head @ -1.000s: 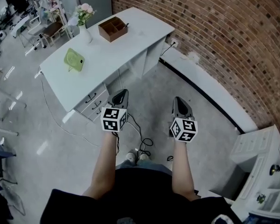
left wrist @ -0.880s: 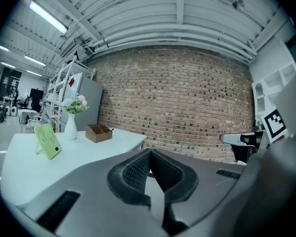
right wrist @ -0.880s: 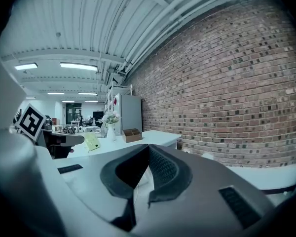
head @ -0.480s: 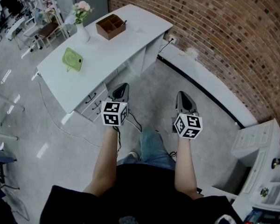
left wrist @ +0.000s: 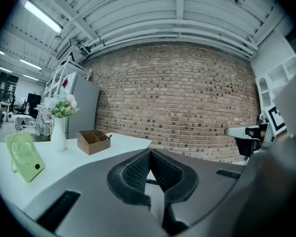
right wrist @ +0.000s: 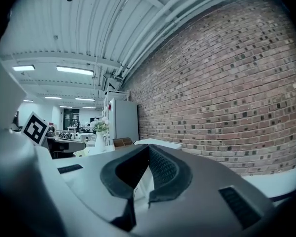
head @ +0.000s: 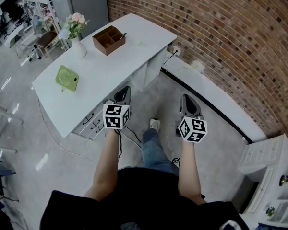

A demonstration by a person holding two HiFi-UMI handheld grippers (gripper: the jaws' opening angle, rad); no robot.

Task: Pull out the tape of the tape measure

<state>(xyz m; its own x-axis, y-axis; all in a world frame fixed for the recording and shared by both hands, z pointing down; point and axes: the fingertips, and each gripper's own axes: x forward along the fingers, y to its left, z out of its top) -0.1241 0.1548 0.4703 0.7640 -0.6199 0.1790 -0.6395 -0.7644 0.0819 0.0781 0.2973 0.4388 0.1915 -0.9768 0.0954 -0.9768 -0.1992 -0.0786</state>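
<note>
No tape measure shows in any view. In the head view my left gripper and right gripper are held side by side at waist height over the grey floor, short of the white desk. Both are shut with nothing between the jaws. The left gripper view shows the left gripper with its tips touching, pointing across the desk top toward the brick wall. In the right gripper view the right gripper is likewise closed and empty.
On the desk stand a green fan, a brown wooden organizer and a vase of flowers. Drawers sit under its near side. Cables trail on the floor. A brick wall runs along the right, with white cabinets at lower right.
The person has walked toward the desk, which now lies nearer and more to the left. A leg in jeans has swung forward between the arms. Both grippers stay shut.
</note>
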